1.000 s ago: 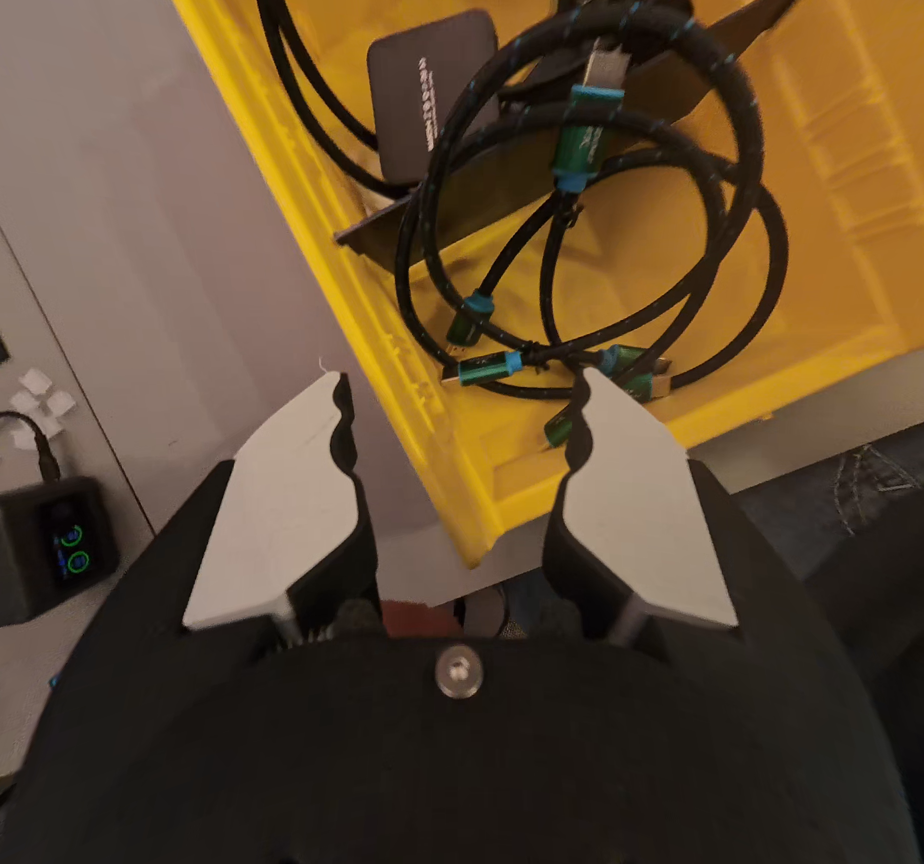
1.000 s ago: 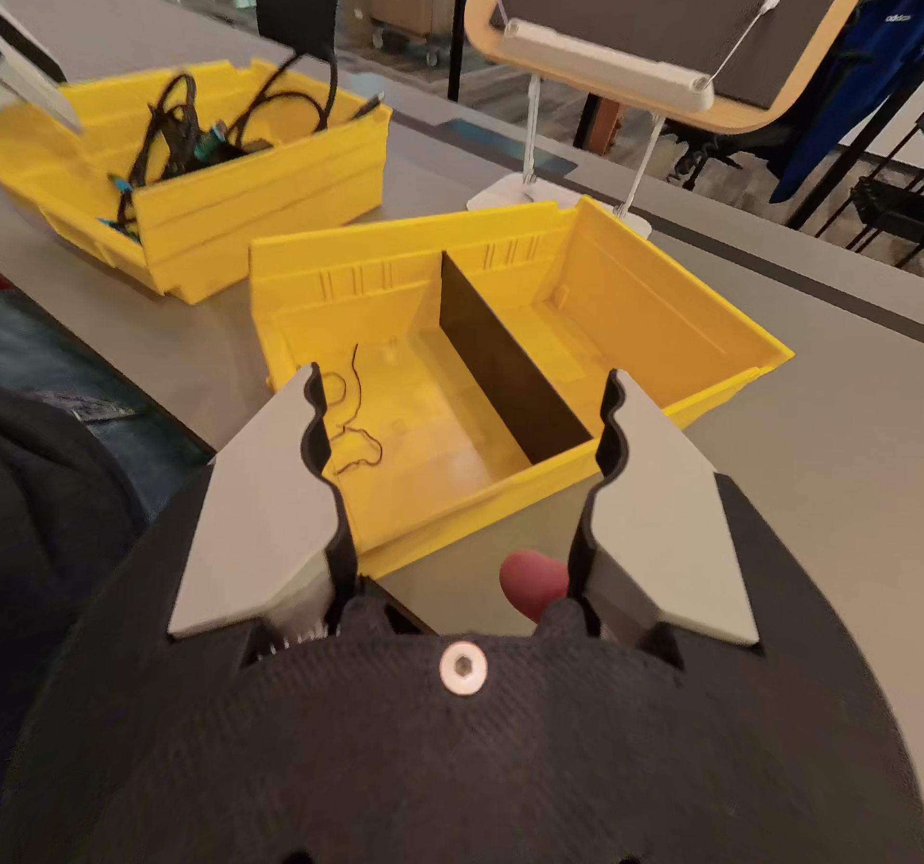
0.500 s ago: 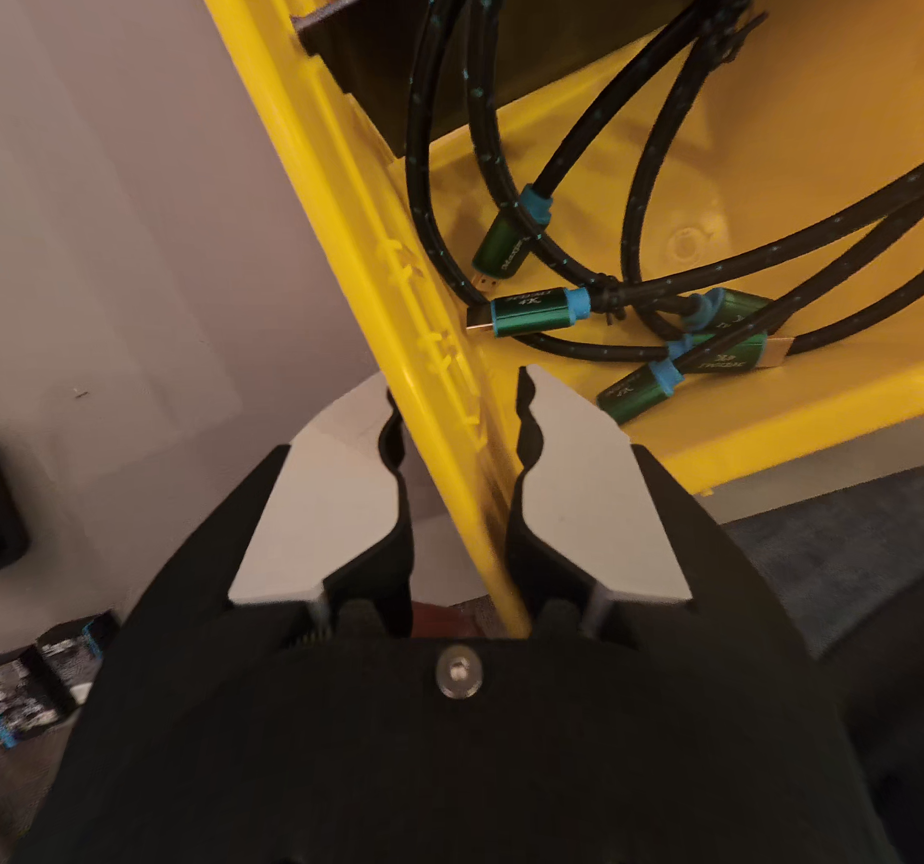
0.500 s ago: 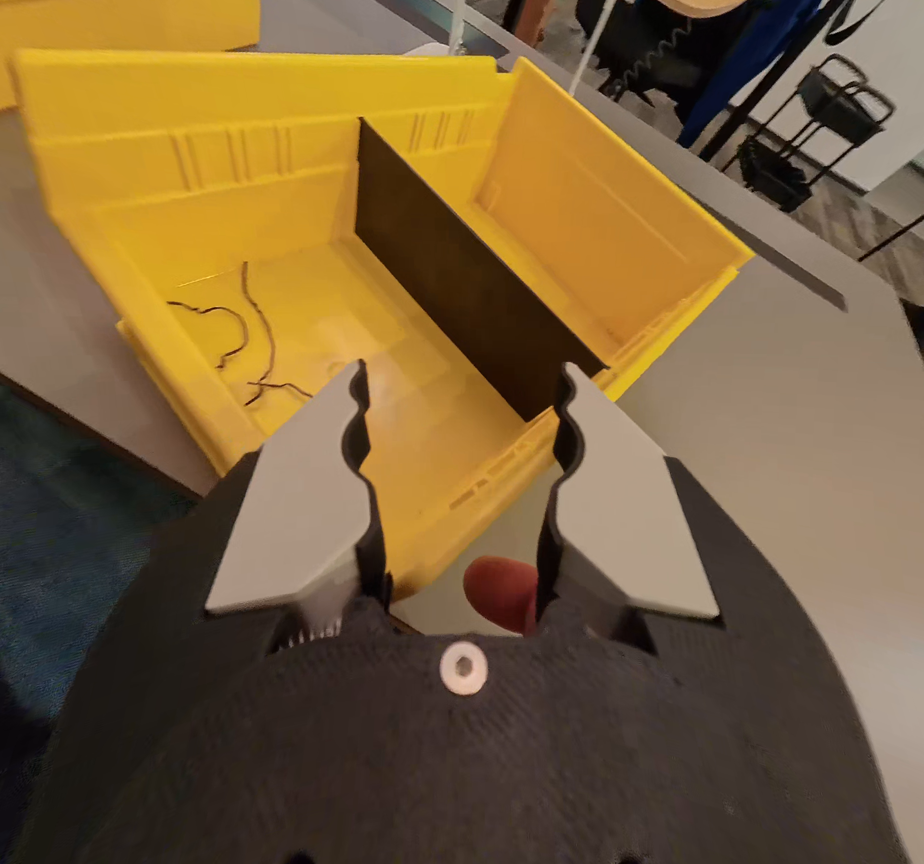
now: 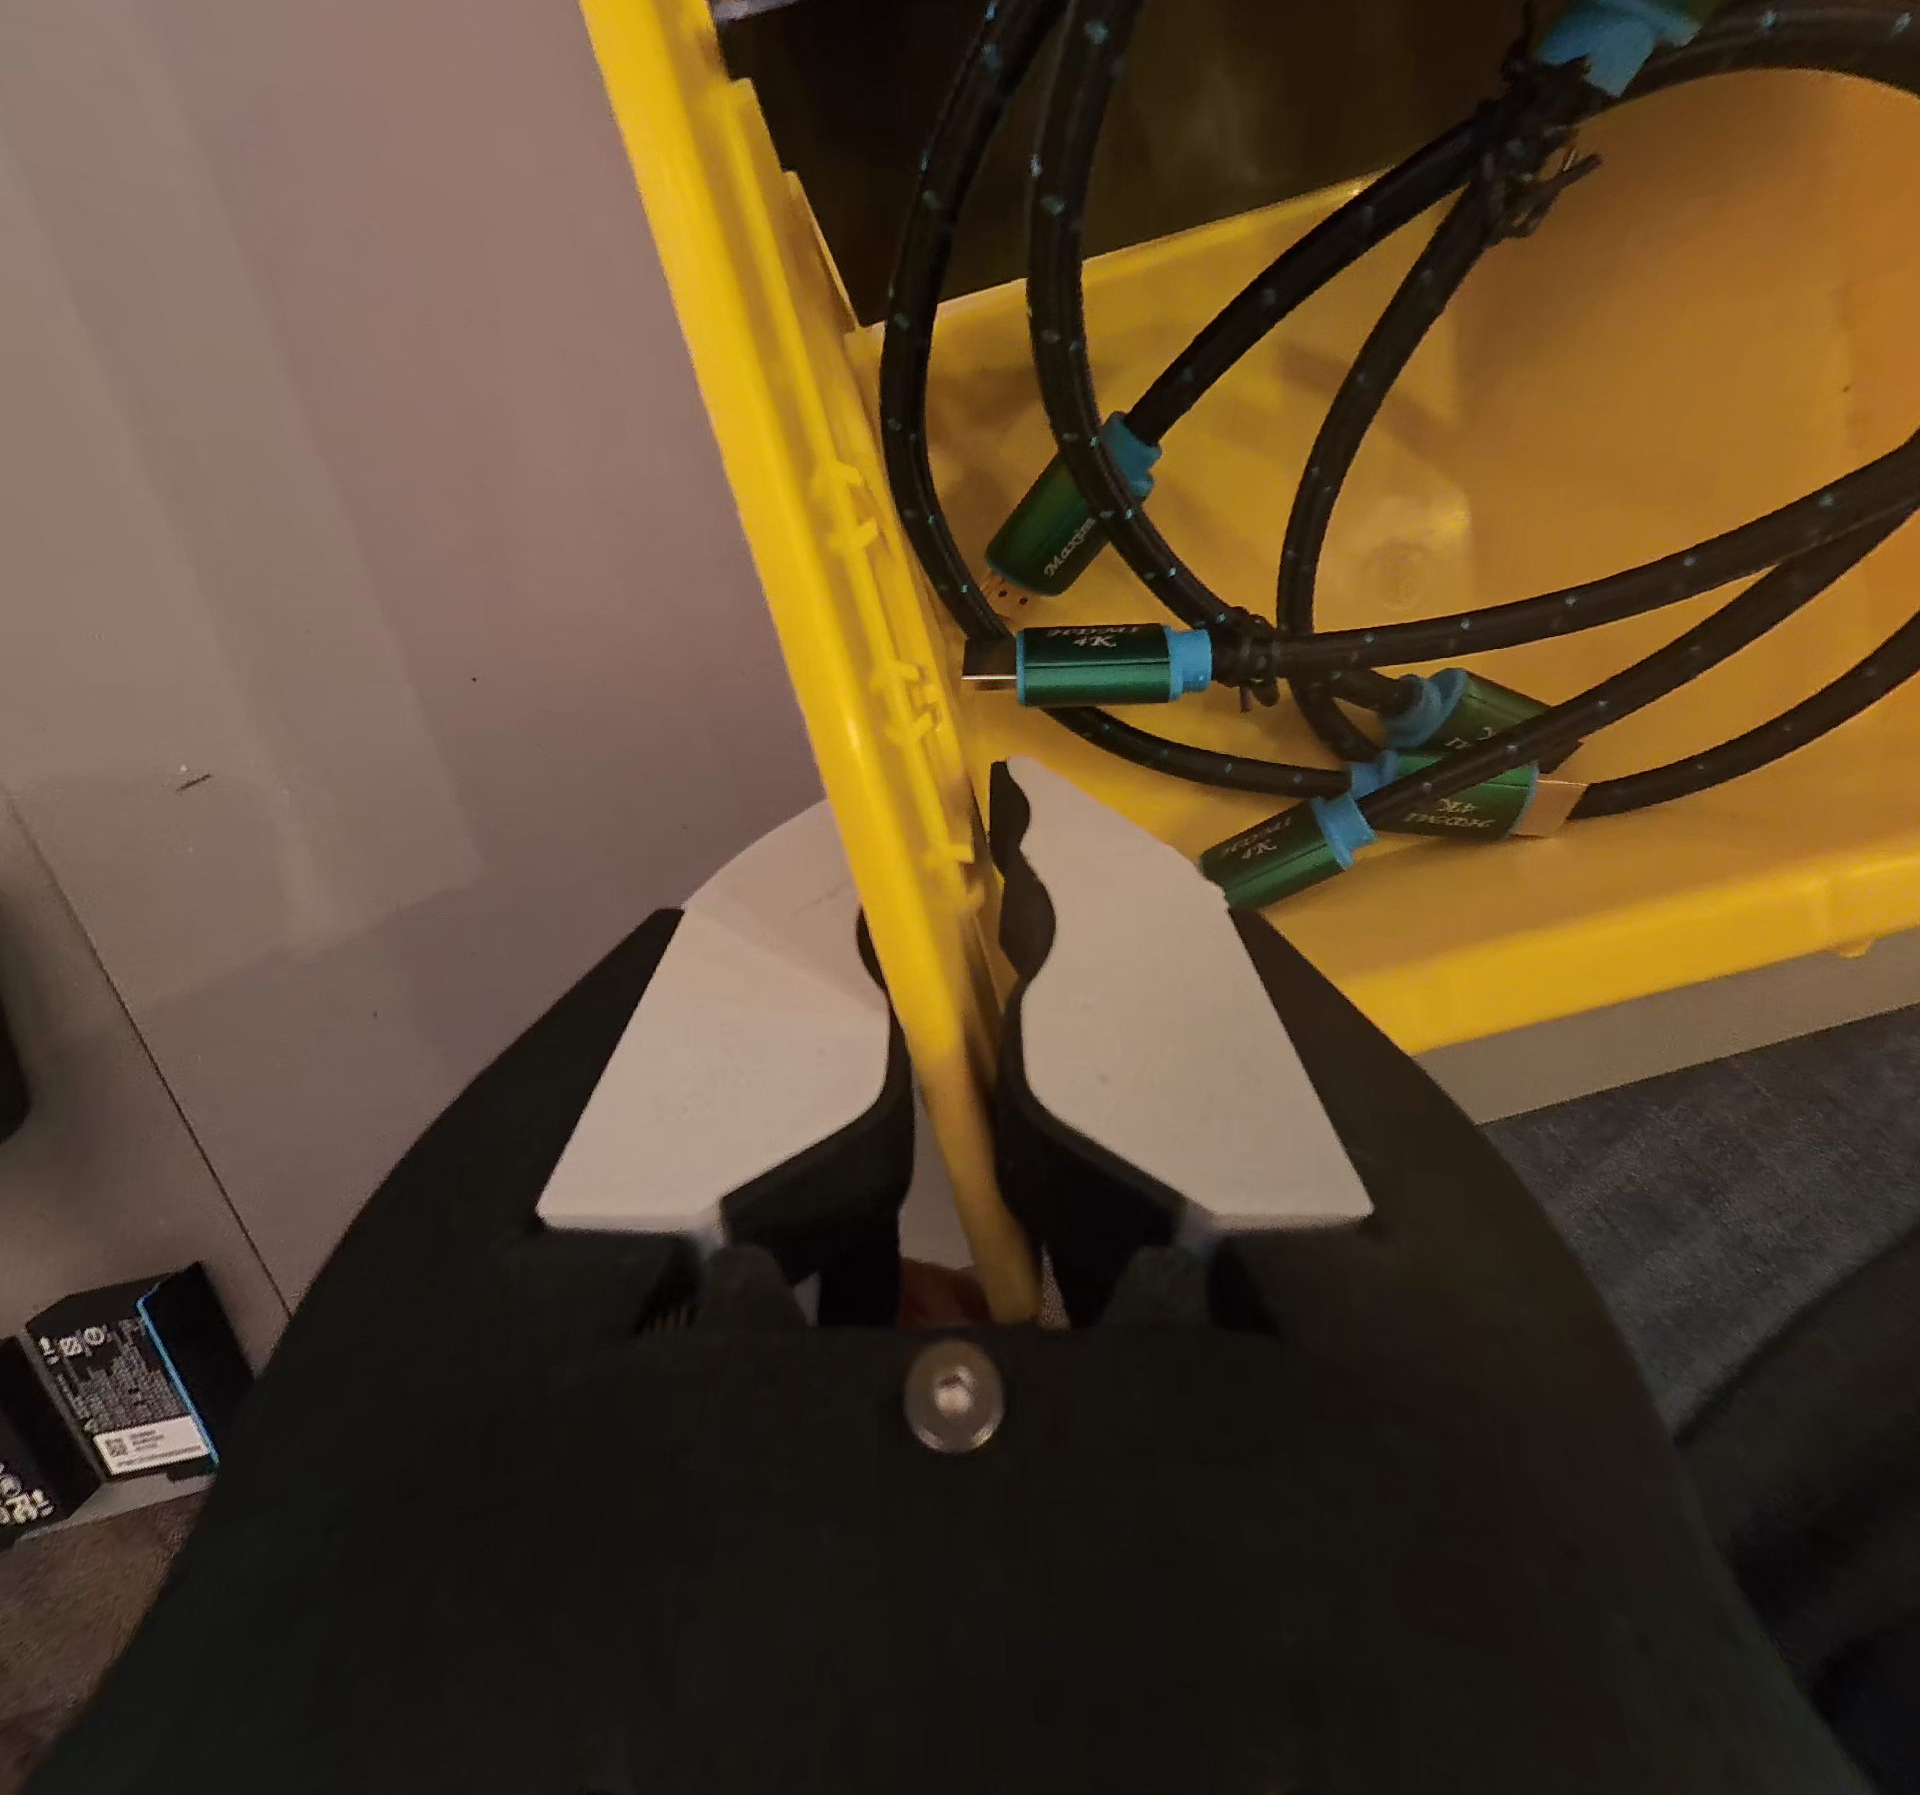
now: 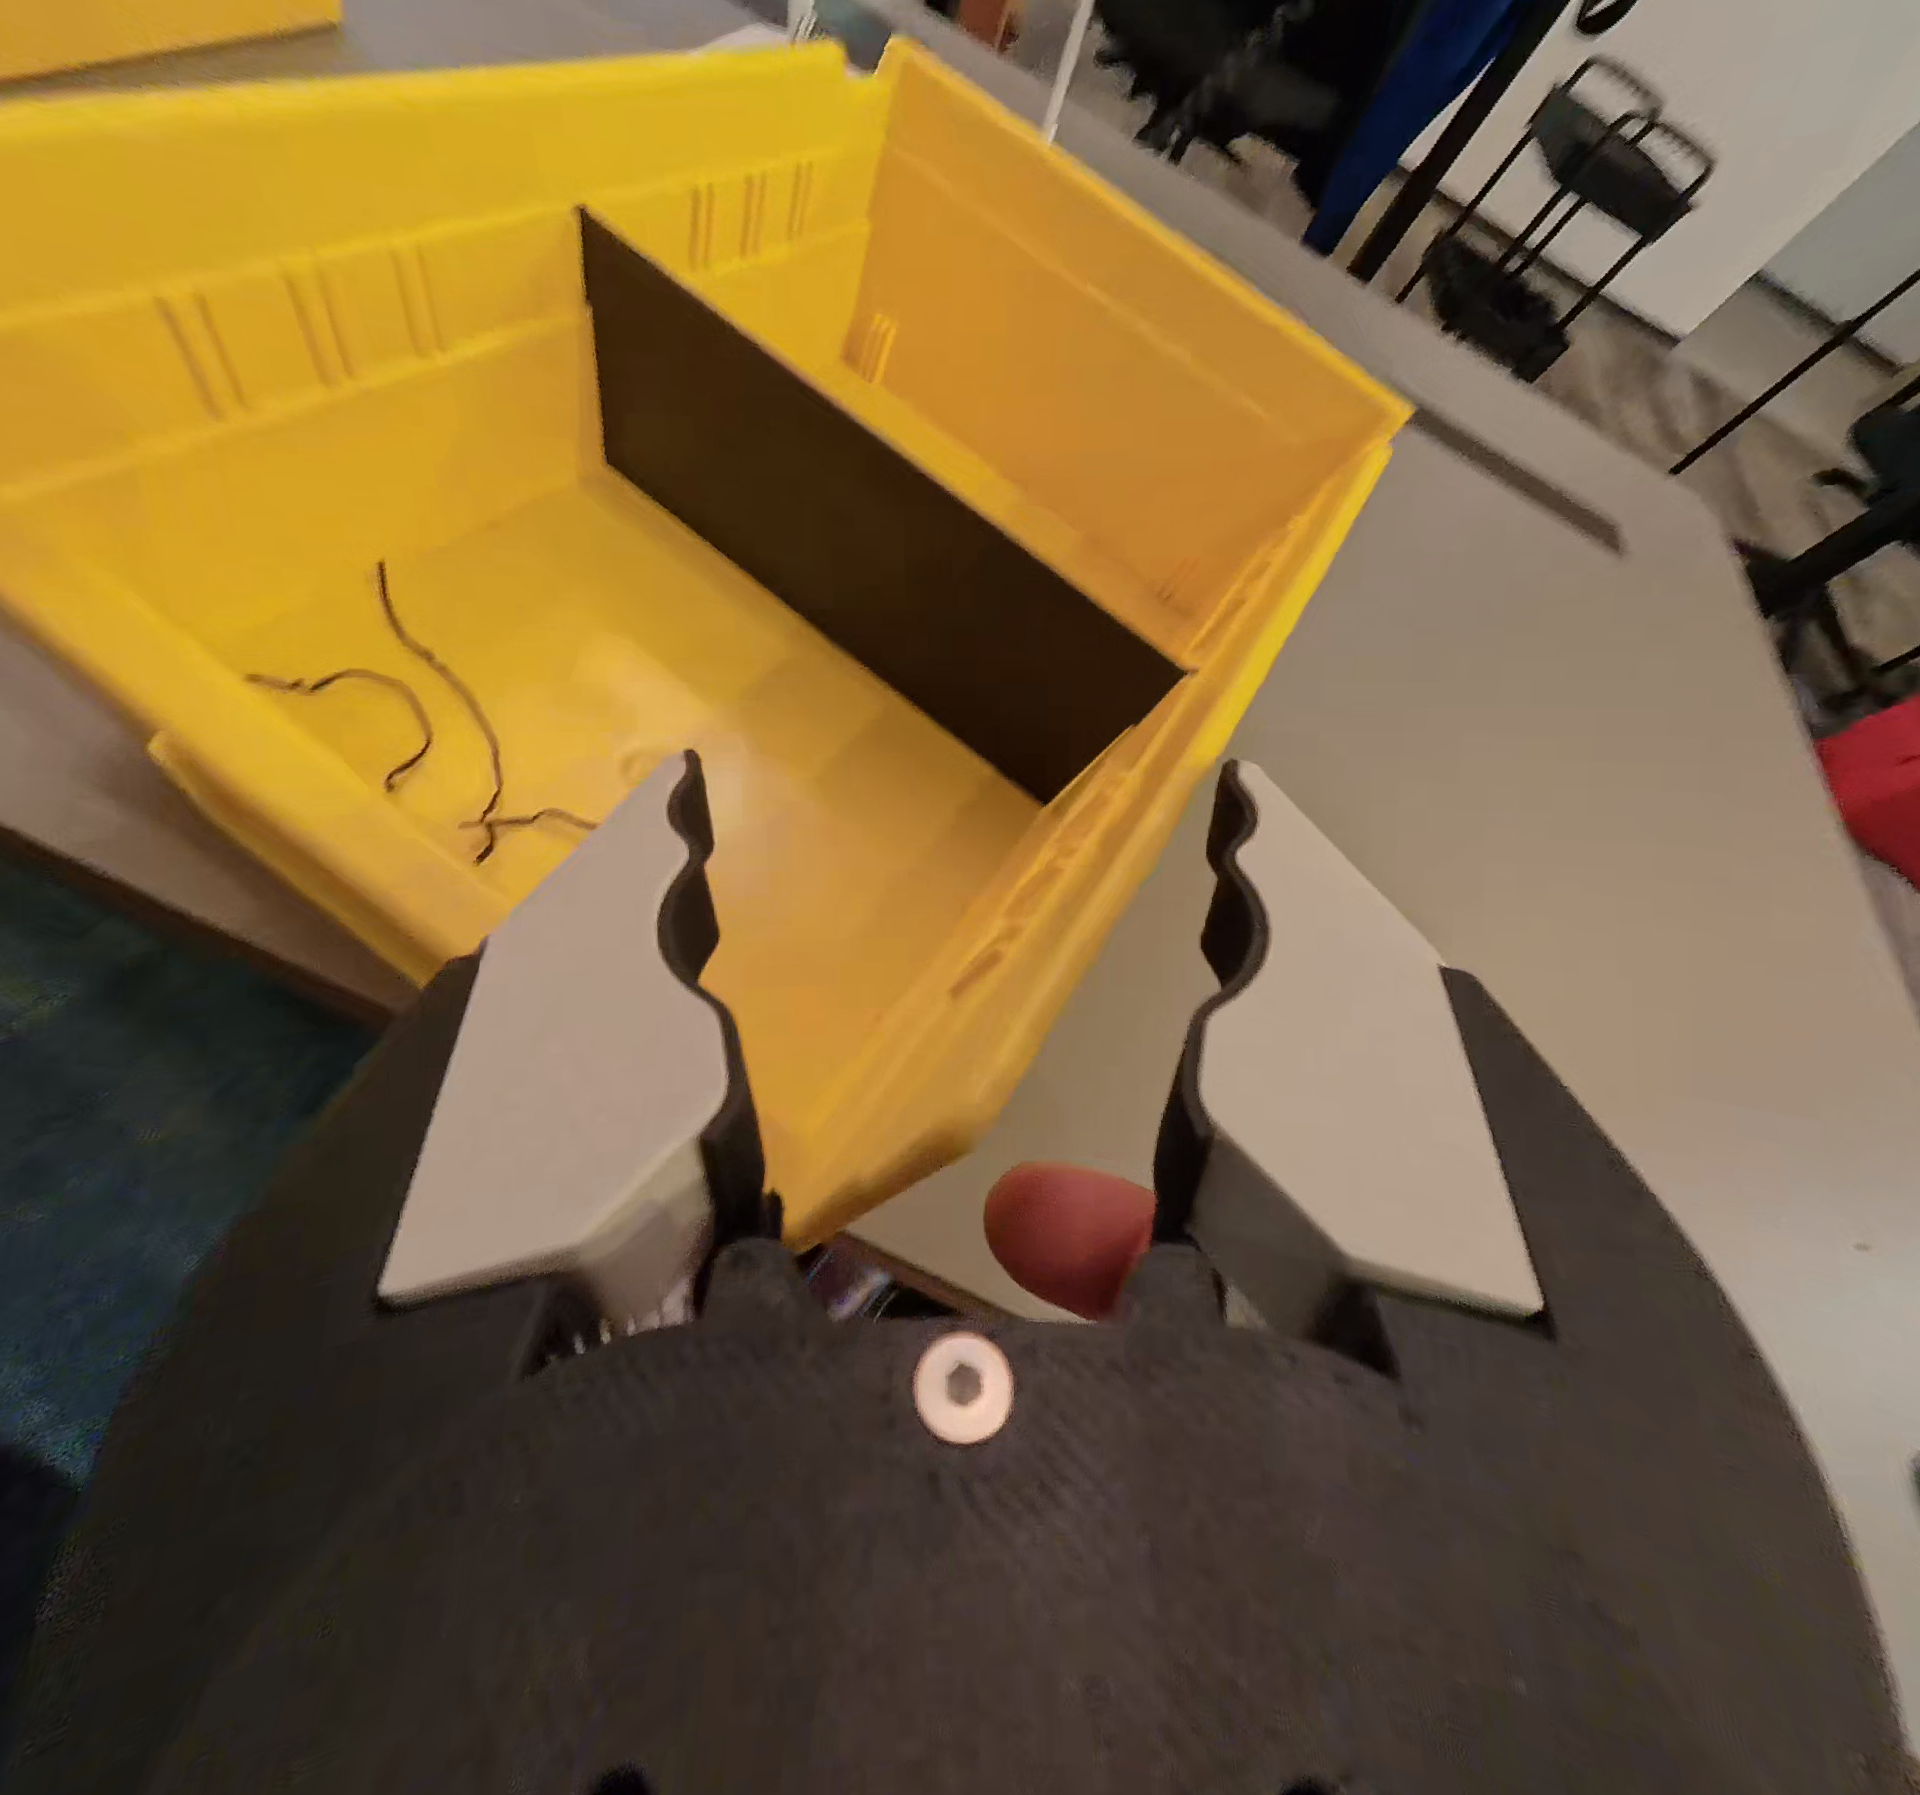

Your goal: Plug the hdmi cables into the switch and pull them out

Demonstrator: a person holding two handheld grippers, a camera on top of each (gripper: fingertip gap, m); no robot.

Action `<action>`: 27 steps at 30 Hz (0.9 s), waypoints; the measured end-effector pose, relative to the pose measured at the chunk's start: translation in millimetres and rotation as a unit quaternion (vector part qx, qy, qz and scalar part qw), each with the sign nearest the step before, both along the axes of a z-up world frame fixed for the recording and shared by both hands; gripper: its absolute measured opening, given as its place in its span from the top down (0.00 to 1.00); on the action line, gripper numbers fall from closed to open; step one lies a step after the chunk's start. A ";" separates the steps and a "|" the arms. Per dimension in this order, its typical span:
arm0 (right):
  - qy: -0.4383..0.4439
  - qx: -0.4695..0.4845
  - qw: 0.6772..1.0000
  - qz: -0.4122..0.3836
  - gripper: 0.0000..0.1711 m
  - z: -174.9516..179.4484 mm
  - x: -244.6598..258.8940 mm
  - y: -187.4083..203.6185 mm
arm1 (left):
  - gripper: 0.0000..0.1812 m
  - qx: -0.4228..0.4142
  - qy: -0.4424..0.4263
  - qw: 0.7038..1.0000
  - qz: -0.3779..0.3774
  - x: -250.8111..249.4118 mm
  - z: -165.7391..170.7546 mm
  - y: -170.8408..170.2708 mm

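Note:
Several black braided HDMI cables with green and blue plugs lie coiled in a yellow bin with a black divider. My left gripper is shut on this bin's side wall near its front corner, one finger outside and one inside. The switch is not in view. My right gripper is open and straddles the near side wall of a second yellow bin. That bin holds a black divider and a few thin dark strands.
Both bins stand on a grey table near its front edge, above blue carpet. Small black boxes sit at the lower left of the left wrist view. A person's fingertip shows behind the right fingers. Racks and chairs stand beyond the table. About 55 centimetres separates my left fingertips from my right.
My left gripper moved in over the cable bin's side wall and closed on it. My right gripper moved closer to the second bin's near wall and stays open.

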State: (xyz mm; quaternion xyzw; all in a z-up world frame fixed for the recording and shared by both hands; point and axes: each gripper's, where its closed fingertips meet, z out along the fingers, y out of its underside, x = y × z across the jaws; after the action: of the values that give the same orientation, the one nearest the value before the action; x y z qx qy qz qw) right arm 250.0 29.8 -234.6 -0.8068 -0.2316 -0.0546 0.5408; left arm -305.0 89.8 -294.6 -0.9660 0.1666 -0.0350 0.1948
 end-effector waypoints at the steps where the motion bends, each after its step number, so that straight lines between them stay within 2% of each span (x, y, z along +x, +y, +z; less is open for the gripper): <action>1: 0.005 -0.011 1.000 0.003 0.43 -7.5 -2.3 -2.2 | 0.94 0.000 -0.001 1.000 0.001 0.0 0.1 0.0; 3: 0.033 -0.013 0.999 0.002 0.44 -14.4 -4.4 -3.4 | 0.94 0.001 -0.001 1.000 0.002 0.1 0.2 -0.1; 6: 0.052 -0.007 0.998 -0.018 0.58 -16.2 5.3 0.0 | 0.94 0.001 -0.001 1.000 0.004 -0.6 0.2 -0.8; 12: 0.049 -0.001 0.998 -0.038 0.78 -21.8 29.7 8.1 | 0.95 0.002 -0.008 1.000 0.015 -5.5 0.5 -4.3; 16: 0.032 0.006 0.998 -0.051 0.96 -25.2 47.5 13.4 | 0.95 0.003 -0.014 1.000 0.023 -10.0 0.5 -5.3; 27: 0.058 0.003 0.997 -0.047 0.99 -27.5 70.9 26.5 | 0.96 0.007 -0.024 0.999 0.043 -20.9 1.1 -10.2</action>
State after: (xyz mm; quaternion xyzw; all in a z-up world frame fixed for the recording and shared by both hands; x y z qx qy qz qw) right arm 320.8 56.3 -262.1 -0.8170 -0.1614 -0.0336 0.5525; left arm -325.8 79.7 -293.5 -0.9698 0.1205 -0.0489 0.2065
